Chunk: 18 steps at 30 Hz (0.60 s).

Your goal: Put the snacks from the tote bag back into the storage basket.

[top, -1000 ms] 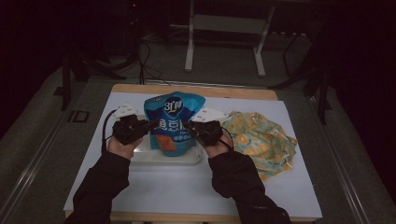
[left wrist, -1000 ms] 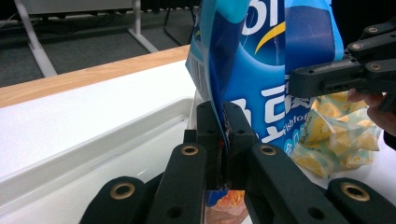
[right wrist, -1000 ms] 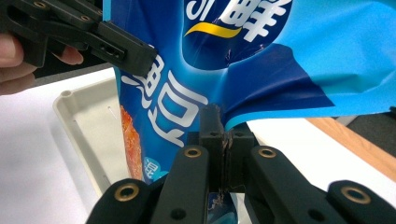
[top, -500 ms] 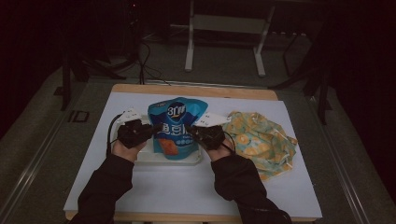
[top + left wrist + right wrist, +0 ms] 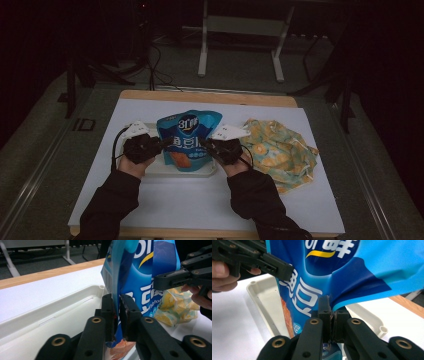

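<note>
A blue snack bag (image 5: pixel 187 137) stands over a white tray (image 5: pixel 155 170), with one gripper at each side edge. My left gripper (image 5: pixel 162 142) has the bag's (image 5: pixel 140 272) left edge between its jaws; they have just been opening and a narrow gap shows in the left gripper view (image 5: pixel 117 315). My right gripper (image 5: pixel 202 145) is shut tight on the right edge, with the film creased at its pads (image 5: pixel 333 312). The bag's (image 5: pixel 312 290) lower end hangs into the tray (image 5: pixel 262 300).
A yellow patterned cloth bag (image 5: pixel 280 150) lies crumpled on the white mat to the right of the tray. A wooden table edge (image 5: pixel 210 97) runs along the back. Table legs and cables stand on the dark floor beyond.
The bag has sunk a little toward the tray and looks flatter than a second ago. Both hands have stayed nearly where they were.
</note>
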Each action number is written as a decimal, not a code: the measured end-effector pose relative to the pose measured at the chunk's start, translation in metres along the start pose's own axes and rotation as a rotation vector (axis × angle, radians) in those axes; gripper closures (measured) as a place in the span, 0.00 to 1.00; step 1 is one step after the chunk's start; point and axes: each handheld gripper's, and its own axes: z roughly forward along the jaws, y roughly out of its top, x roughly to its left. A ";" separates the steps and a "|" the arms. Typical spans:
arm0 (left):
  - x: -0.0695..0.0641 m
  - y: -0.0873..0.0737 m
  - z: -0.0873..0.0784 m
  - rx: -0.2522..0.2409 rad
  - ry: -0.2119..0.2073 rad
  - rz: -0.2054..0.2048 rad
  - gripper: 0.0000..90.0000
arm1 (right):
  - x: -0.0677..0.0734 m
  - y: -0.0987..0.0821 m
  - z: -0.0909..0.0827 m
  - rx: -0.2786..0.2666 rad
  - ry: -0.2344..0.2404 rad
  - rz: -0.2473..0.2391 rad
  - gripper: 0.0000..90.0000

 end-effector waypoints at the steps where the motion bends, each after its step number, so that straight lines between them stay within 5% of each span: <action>1: 0.000 -0.001 0.000 -0.004 0.004 -0.003 0.89 | -0.001 0.000 -0.001 -0.003 0.007 0.010 0.95; 9: 0.000 -0.003 -0.002 0.015 0.012 -0.022 0.68 | -0.005 0.002 -0.002 -0.001 0.032 0.029 0.63; 18: -0.001 -0.005 -0.004 0.007 0.008 -0.042 0.34 | -0.011 -0.003 -0.006 0.007 0.048 0.067 0.32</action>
